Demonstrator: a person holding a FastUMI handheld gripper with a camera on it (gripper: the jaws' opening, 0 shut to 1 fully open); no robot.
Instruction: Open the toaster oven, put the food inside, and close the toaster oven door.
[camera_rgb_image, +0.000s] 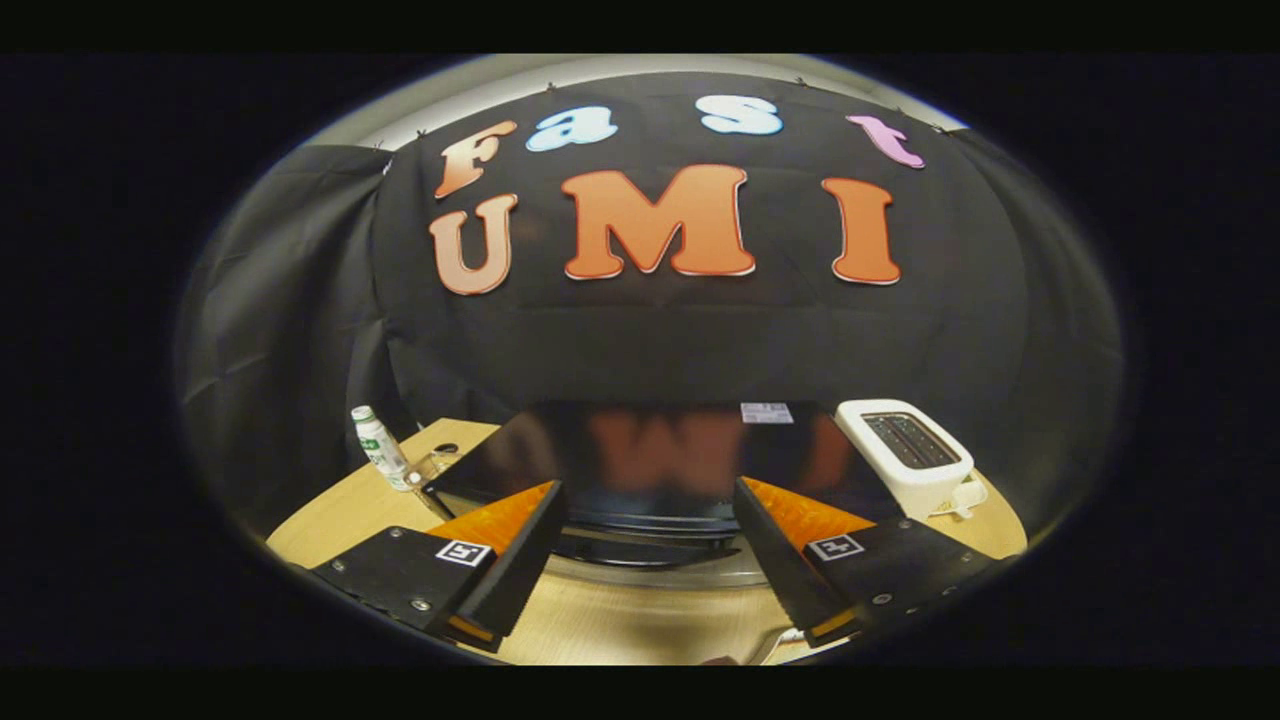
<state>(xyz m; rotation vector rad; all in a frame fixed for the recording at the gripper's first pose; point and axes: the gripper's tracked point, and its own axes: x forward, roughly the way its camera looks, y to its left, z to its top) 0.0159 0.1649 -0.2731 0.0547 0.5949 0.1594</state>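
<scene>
claw (648, 560) fingers spread wide, gripping nothing. oven (640, 455) sits dead ahead just beyond the tips, toward the desk's (330, 515) back edge, long side running across the claw's line.

Dim fisheye view, edges bowed and dark, glare on the glossy toaster oven (650, 455).

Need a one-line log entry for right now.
gripper: open, holding nothing | toaster oven: just ahead of fingers, door state unclear | white toaster: beside oven | bottle: other side
</scene>
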